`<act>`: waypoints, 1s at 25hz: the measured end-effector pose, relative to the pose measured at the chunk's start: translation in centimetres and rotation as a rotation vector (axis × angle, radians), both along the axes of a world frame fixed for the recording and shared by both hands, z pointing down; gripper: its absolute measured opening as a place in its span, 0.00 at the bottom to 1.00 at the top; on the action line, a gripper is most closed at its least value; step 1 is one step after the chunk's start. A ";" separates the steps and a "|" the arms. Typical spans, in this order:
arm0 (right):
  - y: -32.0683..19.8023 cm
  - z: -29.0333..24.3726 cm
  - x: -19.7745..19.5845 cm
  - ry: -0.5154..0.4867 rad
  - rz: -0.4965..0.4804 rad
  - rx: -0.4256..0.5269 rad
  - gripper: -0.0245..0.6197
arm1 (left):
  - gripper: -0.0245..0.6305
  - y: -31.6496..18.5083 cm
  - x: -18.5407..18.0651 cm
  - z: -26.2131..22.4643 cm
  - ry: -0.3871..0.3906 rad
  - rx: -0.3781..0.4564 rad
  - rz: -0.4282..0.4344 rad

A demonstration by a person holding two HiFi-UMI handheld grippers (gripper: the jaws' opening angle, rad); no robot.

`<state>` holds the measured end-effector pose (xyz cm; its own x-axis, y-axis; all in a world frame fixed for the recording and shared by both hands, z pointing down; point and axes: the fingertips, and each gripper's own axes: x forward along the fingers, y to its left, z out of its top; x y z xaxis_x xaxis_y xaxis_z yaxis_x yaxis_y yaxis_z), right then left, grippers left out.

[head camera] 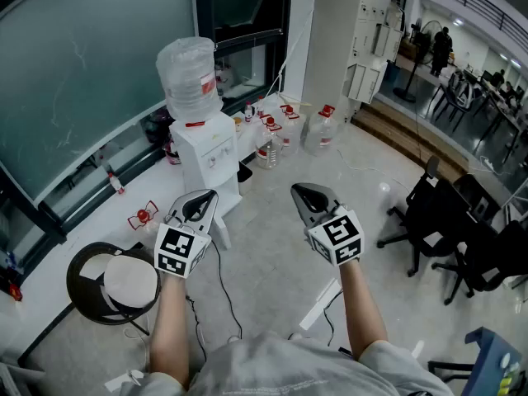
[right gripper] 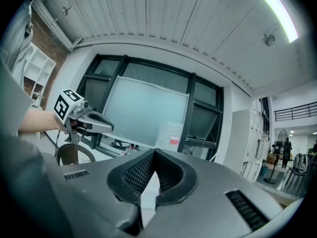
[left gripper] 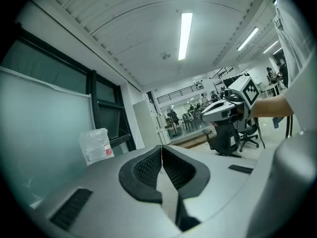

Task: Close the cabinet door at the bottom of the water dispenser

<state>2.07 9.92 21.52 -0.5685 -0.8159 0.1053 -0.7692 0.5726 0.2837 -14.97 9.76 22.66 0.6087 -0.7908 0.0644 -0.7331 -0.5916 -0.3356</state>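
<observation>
Short of the water dispenser (head camera: 210, 151), left hand-held gripper (head camera: 209, 196) and right hand-held gripper (head camera: 299, 190) both pinched together, empty. Approach phase; next needs reaching low to push its cabinet door.

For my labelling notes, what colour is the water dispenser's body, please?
White; the boxy plastic water dispenser shows best in the head view.

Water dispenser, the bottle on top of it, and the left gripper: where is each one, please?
water dispenser (head camera: 211, 157), head view, white front panel.
bottle (head camera: 190, 77), head view, middle of its clear body.
left gripper (head camera: 209, 196), head view, tips of its shut jaws.
</observation>
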 end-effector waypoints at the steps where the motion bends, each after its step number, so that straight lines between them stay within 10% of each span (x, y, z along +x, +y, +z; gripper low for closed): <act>1: 0.0 0.0 0.0 0.004 -0.006 -0.001 0.08 | 0.07 -0.1 0.1 0.0 -0.002 -0.004 0.002; 25: -5.7 1.8 12.1 -0.026 -0.081 0.020 0.08 | 0.07 -1.4 7.4 3.0 -0.025 -0.061 -0.172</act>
<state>14.18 4.21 23.34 -0.6351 -0.7689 0.0739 -0.7278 0.6277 0.2763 -7.59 8.35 25.67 0.4623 -0.8774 0.1286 -0.8173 -0.4778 -0.3220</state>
